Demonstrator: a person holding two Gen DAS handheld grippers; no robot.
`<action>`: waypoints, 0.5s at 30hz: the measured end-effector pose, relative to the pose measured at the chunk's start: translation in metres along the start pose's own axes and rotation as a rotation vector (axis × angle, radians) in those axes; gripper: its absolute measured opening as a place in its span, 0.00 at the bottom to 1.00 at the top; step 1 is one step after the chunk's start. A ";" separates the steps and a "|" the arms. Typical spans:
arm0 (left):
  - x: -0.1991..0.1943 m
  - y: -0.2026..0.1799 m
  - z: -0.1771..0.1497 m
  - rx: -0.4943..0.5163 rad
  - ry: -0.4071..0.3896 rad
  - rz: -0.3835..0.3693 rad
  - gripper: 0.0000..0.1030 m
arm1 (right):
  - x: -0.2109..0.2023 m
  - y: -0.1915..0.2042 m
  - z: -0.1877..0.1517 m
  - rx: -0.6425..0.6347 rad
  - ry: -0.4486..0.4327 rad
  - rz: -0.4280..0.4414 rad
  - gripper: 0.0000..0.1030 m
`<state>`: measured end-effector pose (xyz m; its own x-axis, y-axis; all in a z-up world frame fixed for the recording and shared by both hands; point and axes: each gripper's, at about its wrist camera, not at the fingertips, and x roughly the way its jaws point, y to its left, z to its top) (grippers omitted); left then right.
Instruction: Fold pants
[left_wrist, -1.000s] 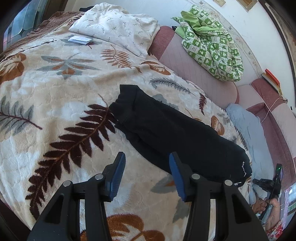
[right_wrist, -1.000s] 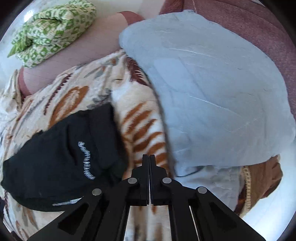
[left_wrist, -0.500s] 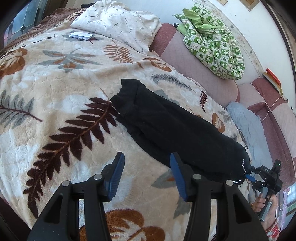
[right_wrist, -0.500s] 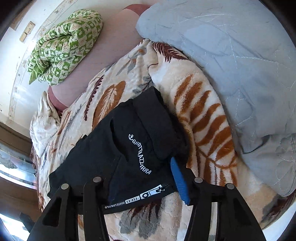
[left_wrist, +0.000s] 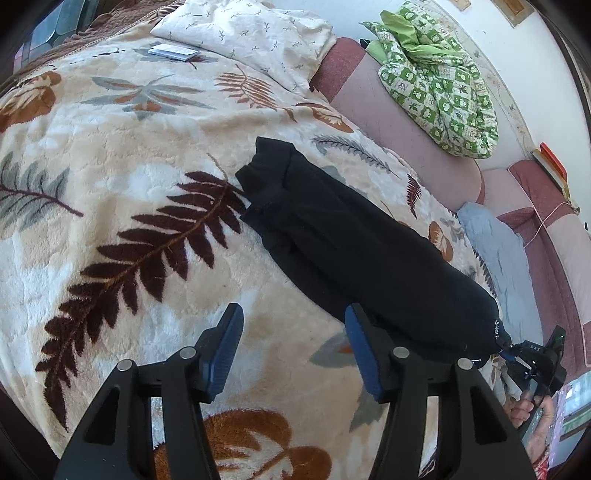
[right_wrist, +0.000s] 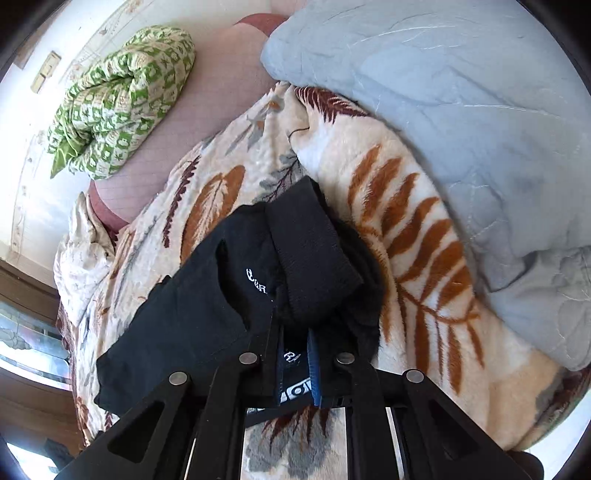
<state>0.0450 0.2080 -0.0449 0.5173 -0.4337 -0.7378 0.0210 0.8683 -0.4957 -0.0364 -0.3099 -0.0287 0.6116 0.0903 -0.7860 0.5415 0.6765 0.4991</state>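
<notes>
Black pants (left_wrist: 343, 240) lie folded lengthwise on a cream leaf-print blanket (left_wrist: 110, 192), leg cuffs at the far left, waistband at the near right. My left gripper (left_wrist: 293, 347) is open and empty, hovering over the blanket just beside the pants' near edge. My right gripper (right_wrist: 293, 365) is shut on the waistband end of the pants (right_wrist: 229, 295), with black cloth and a white logo label pinched between its blue pads. The right gripper also shows in the left wrist view (left_wrist: 532, 358) at the waistband.
A white pillow (left_wrist: 251, 40) and a small card packet (left_wrist: 173, 51) lie at the far end. A green checked quilt (left_wrist: 439, 85) rests on the pink headboard (left_wrist: 399, 136). A blue-grey quilt (right_wrist: 461, 122) lies right beside the waistband.
My right gripper moved onto the waistband, opened, then closed on it, and has lifted it a little. My left gripper stayed open and drifted slightly.
</notes>
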 end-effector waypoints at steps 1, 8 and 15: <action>0.000 0.000 0.000 0.000 0.000 0.001 0.55 | -0.002 -0.002 -0.001 0.000 0.002 -0.007 0.11; -0.004 -0.001 -0.001 0.009 -0.012 0.003 0.55 | -0.006 -0.021 -0.010 0.030 0.018 -0.032 0.11; -0.003 -0.002 -0.001 0.010 -0.004 0.001 0.55 | -0.004 -0.022 -0.029 -0.048 0.013 -0.105 0.12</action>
<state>0.0423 0.2078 -0.0420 0.5204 -0.4317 -0.7368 0.0287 0.8711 -0.4902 -0.0677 -0.3043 -0.0469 0.5455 0.0268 -0.8377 0.5735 0.7170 0.3963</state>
